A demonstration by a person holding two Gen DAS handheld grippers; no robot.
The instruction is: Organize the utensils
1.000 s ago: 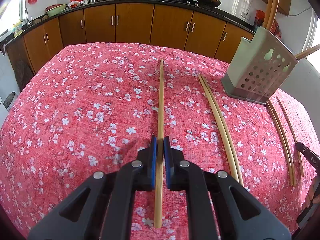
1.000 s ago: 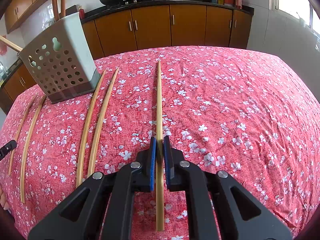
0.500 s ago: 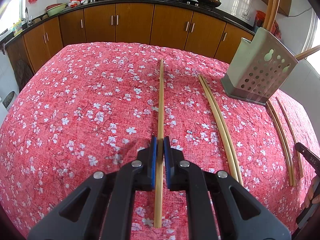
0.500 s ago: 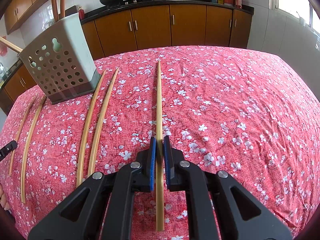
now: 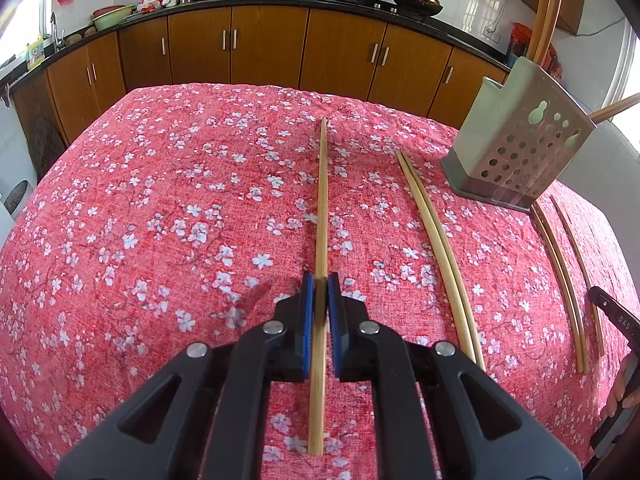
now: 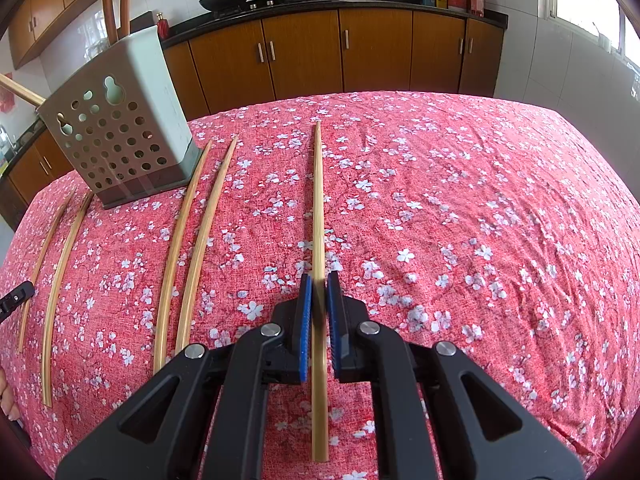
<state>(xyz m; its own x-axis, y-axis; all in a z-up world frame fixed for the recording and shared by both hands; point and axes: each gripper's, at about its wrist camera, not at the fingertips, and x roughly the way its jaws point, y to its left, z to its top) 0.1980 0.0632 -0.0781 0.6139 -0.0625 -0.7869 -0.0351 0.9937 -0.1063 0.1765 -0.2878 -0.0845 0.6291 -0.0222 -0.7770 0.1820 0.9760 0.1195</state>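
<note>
In the left wrist view my left gripper [image 5: 320, 292] is shut on a bamboo chopstick [image 5: 321, 200], blue pads pressed on both sides near its lower third. It points straight away over the red floral cloth [image 5: 160, 220]. In the right wrist view my right gripper [image 6: 319, 292] is shut the same way on another bamboo chopstick [image 6: 318, 200]. Whether either stick touches the cloth I cannot tell. A grey perforated utensil holder [image 5: 520, 148] [image 6: 120, 132] stands between the two grippers, wooden handles [image 6: 116, 0] rising from it.
Loose chopsticks lie in pairs on the cloth beside the holder: one pair [image 5: 436, 240] on its left, another pair [image 6: 192, 240] on its right. A person's fingers [image 5: 620, 396] show at the edge. Wooden kitchen cabinets [image 6: 304, 52] and a counter with woks stand behind the table.
</note>
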